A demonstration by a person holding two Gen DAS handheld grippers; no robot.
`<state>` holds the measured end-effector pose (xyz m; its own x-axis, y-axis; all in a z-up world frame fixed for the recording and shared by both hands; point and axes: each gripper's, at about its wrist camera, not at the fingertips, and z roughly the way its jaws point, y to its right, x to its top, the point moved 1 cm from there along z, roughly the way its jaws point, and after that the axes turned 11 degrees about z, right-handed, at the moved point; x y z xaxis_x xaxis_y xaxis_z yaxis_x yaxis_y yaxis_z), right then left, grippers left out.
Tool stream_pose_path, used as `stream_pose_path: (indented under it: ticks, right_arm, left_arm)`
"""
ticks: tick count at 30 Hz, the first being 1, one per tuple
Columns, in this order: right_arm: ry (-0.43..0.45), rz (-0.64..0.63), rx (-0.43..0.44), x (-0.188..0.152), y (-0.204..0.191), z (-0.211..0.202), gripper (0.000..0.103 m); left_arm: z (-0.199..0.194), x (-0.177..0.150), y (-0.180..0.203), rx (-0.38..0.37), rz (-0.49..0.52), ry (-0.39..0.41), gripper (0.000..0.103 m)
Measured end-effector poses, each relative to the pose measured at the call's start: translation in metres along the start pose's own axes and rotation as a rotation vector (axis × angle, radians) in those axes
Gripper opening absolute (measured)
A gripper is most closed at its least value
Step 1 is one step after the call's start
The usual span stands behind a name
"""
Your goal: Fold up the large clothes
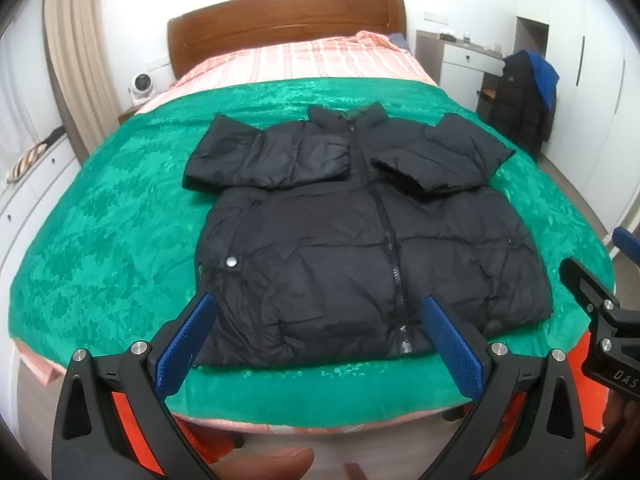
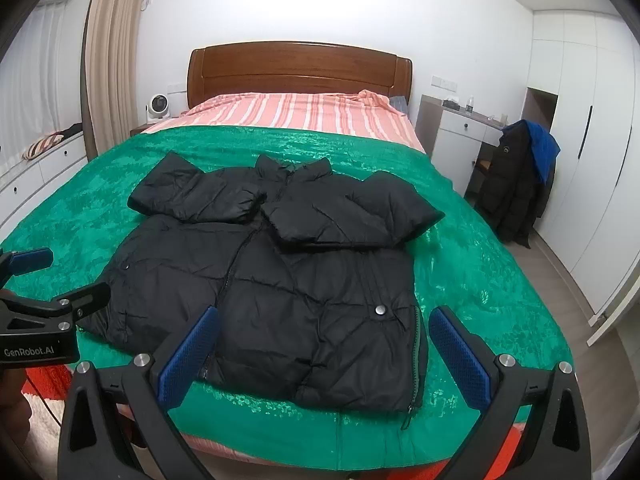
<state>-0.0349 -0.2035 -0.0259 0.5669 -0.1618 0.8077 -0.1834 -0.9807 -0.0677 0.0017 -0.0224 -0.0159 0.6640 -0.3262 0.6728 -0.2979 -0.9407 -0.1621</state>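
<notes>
A black puffer jacket (image 1: 360, 232) (image 2: 280, 280) lies flat, front up, on a green blanket (image 1: 120, 216) (image 2: 472, 264) over the bed. Both sleeves are folded in across its chest, and its hem faces me. My left gripper (image 1: 320, 312) hovers open just short of the hem, near its left half, with nothing between the blue pads (image 1: 188, 340). My right gripper (image 2: 324, 328) is likewise open above the hem's right half, holding nothing. Each gripper shows at the edge of the other's view: the right gripper (image 1: 596, 304) and the left gripper (image 2: 52, 300).
The bed has a striped pink sheet (image 2: 296, 110) and a wooden headboard (image 2: 300, 68). A chair draped with dark and blue coats (image 2: 520, 184) stands on the right by a white desk (image 2: 460, 128). White drawers (image 2: 36, 176) line the left wall. A hand (image 1: 264, 460) shows below.
</notes>
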Motion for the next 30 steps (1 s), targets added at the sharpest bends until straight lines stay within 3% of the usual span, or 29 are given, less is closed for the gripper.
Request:
stream_pose_path:
  ticks: [21, 26, 28, 30]
  right_arm:
    - [-0.01, 0.007, -0.002, -0.002, 0.002, 0.003, 0.103]
    - [0.022, 0.063, 0.03, 0.002, 0.022, 0.001, 0.103]
    - [0.061, 0.113, 0.086, 0.005, 0.042, 0.002, 0.103]
    - [0.034, 0.149, 0.113, 0.006, 0.067, 0.017, 0.103]
  left_arm:
    - [0.009, -0.003, -0.003, 0.013, -0.003, -0.029, 0.103]
    - [0.026, -0.009, -0.04, 0.086, -0.067, -0.064, 0.103]
    - [0.043, -0.018, -0.073, 0.117, -0.12, -0.11, 0.103]
    - [0.062, -0.03, -0.104, 0.109, -0.181, -0.154, 0.103]
